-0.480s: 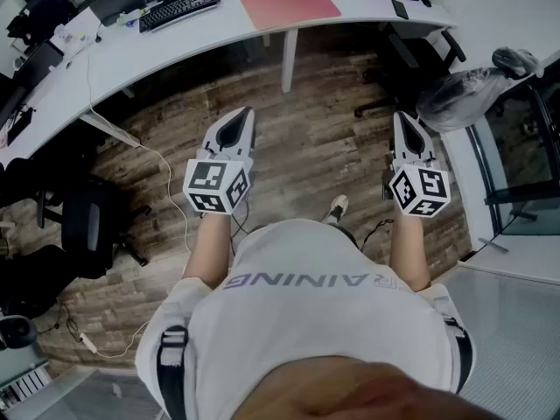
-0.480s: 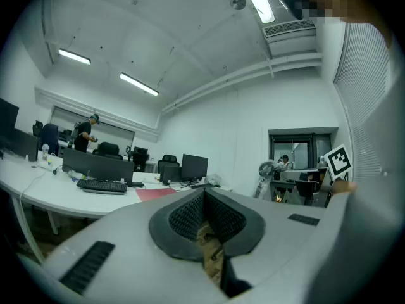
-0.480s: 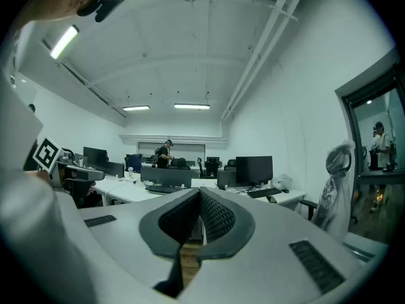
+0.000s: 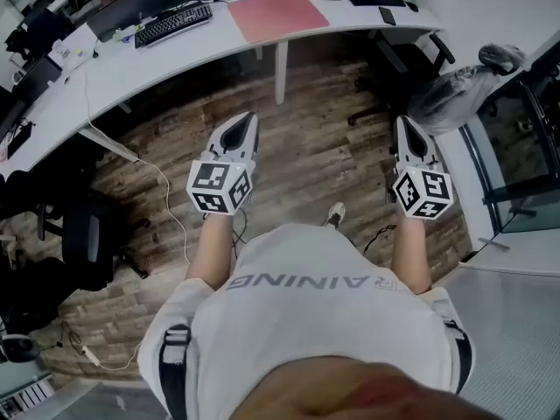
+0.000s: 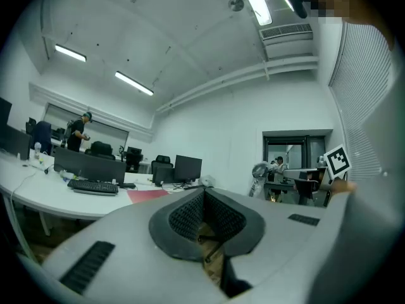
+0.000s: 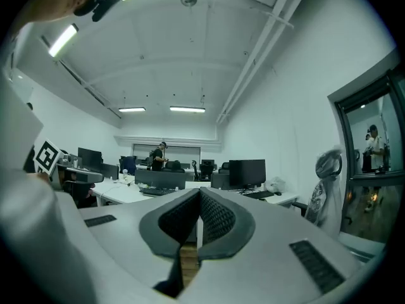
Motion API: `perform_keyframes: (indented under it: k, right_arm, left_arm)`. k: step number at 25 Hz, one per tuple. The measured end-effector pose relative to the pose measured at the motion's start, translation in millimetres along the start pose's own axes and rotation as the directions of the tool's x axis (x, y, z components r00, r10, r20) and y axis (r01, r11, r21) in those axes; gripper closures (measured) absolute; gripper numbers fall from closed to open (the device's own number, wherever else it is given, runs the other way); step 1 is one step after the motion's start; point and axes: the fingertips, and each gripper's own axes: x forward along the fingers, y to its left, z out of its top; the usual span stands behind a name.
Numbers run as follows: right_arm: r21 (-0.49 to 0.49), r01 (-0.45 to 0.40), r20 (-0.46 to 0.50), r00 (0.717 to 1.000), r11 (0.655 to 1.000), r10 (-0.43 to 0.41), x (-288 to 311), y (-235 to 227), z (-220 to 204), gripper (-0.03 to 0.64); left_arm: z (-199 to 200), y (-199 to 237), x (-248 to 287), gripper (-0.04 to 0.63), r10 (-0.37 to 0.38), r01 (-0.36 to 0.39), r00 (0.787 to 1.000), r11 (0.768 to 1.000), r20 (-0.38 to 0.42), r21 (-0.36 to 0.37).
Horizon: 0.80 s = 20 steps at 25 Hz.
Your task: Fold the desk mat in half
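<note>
The desk mat [image 4: 277,15] is a flat pink rectangle on the long white desk [image 4: 114,68], at the top of the head view. The left gripper view shows it as a thin pink strip [image 5: 147,195] far off. Both grippers are held out over the wooden floor, well short of the desk. My left gripper [image 4: 246,121] points toward the mat, its ribbed pads [image 5: 190,211] pressed together with nothing between them. On the right, my other gripper [image 4: 405,122] is also shut and empty, its pads [image 6: 212,217] meeting.
A black keyboard [image 4: 173,24] lies left of the mat, and monitors stand behind it. A white desk leg [image 4: 282,68] stands below the mat. Office chairs sit at the left [image 4: 87,234] and right [image 4: 411,68], with a bagged bundle [image 4: 455,81] nearby. A cable [image 4: 166,191] trails across the floor.
The desk and mat sit slightly higher and further left in the head view. Both grippers have shifted only a little and stay shut.
</note>
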Motion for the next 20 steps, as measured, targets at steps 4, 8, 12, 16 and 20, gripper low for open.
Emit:
perform_keyframes:
  k: [4, 8, 12, 16, 20]
  right_arm:
    - [0.044, -0.060, 0.012, 0.998, 0.997, 0.060, 0, 10, -5, 0.594]
    - [0.031, -0.077, -0.004, 0.997, 0.997, 0.077, 6, 21, -12, 0.594]
    - [0.043, -0.073, -0.019, 0.997, 0.996, 0.074, 11, 28, -19, 0.594]
    - [0.053, -0.077, -0.041, 0.996, 0.996, 0.079, 21, 38, -28, 0.594]
    - [0.025, -0.107, -0.055, 0.993, 0.994, 0.109, 37, 46, -30, 0.594]
  left_arm:
    - [0, -5, 1, 0.568, -0.014, 0.014, 1.000, 1.000, -0.002, 0.002]
    - [-2, 0, 0, 0.568, -0.010, 0.010, 1.000, 1.000, -0.006, -0.001]
    - [-5, 10, -5, 0.568, -0.008, 0.008, 1.000, 1.000, -0.013, -0.005]
    - [-13, 24, -7, 0.568, 0.002, -0.003, 1.000, 1.000, -0.030, -0.021]
    - [-19, 34, 3, 0.568, 0.006, -0.008, 0.999, 0.999, -0.038, -0.047]
